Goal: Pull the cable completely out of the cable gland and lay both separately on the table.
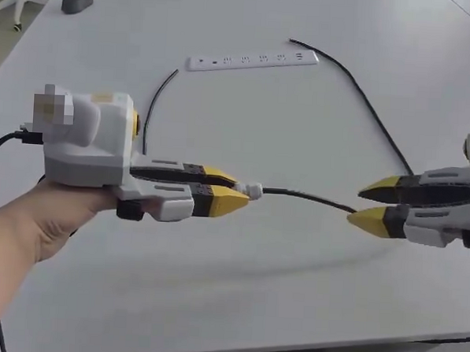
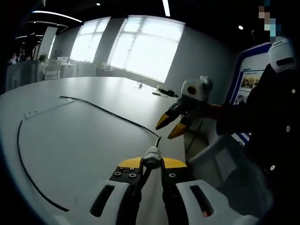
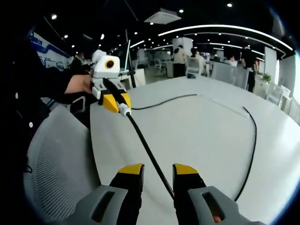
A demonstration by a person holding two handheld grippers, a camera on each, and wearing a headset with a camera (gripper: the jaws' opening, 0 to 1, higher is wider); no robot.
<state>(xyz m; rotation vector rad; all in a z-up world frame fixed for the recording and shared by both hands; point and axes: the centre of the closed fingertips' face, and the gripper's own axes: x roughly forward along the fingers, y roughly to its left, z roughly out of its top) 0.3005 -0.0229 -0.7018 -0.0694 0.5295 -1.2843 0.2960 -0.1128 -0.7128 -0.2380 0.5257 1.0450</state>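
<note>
Your left tool (image 1: 242,188) is clamped on the small white plastic cable gland (image 1: 255,191), held above the white desk (image 1: 236,302). The thin black cable (image 1: 305,198) runs from the gland to between the parted jaws of your right tool (image 1: 356,204).

Left tool (image 1: 242,189) showing yellow tips, black band behind them, white and pale grey body
Right tool (image 1: 355,206) wearing same yellow, black and pale grey
Cable gland (image 1: 254,191) showing white
Cable (image 1: 305,198) running plain black
Table (image 1: 252,303) showing plain off-white
Power strip (image 1: 251,61) showing white
Short wire (image 1: 153,109) showing black
Small object (image 1: 77,2) near table edge showing dark grey
Chair (image 3: 51,159) showing grey mesh pattern
</note>
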